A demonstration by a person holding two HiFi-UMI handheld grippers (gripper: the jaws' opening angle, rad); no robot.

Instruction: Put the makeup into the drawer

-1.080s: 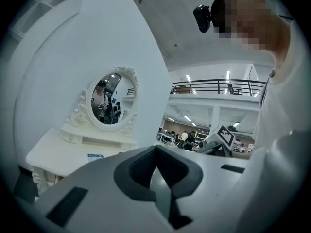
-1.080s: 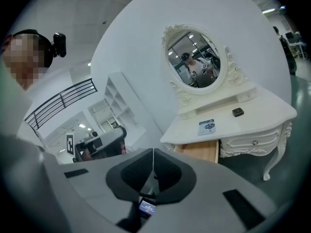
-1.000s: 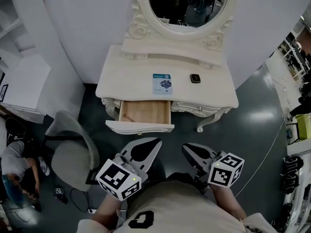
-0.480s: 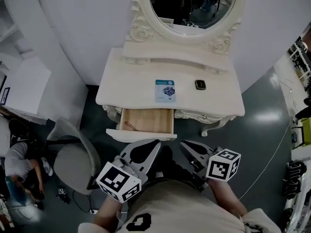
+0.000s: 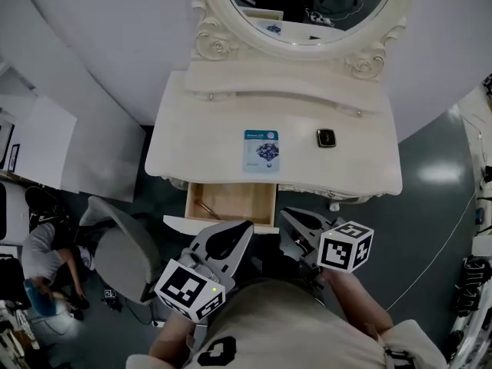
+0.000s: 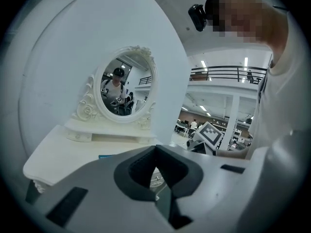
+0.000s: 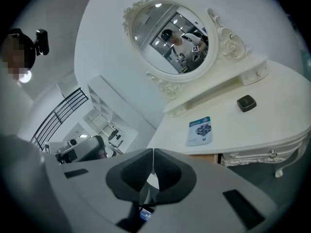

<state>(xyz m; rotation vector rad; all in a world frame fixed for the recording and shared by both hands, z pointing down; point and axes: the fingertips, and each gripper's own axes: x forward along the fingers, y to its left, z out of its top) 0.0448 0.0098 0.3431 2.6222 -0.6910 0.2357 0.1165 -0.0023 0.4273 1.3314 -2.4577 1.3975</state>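
Past the open drawer (image 5: 231, 204), head view: makeup sachet (image 5: 262, 150) flat on desk (image 5: 184, 141), long axis pointing straight away from drawer; dark compact (image 5: 326, 137) rightward. Left tool (image 5: 244, 227) and right tool (image 5: 287, 217) short of drawer front, right nearer the compact. Left gripper view: pinched shut, empty. Right gripper view: closed on nothing, sachet ahead-right.

Smooth cream-painted dressing table (image 5: 192, 141), pale bare-wood drawer (image 5: 231, 200) interior, perhaps glossy sachet (image 5: 261, 150).

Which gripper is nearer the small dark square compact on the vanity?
Right. The right gripper is in front of the white vanity, slightly left of the dark square compact; the left gripper is further left, before the open wooden drawer.
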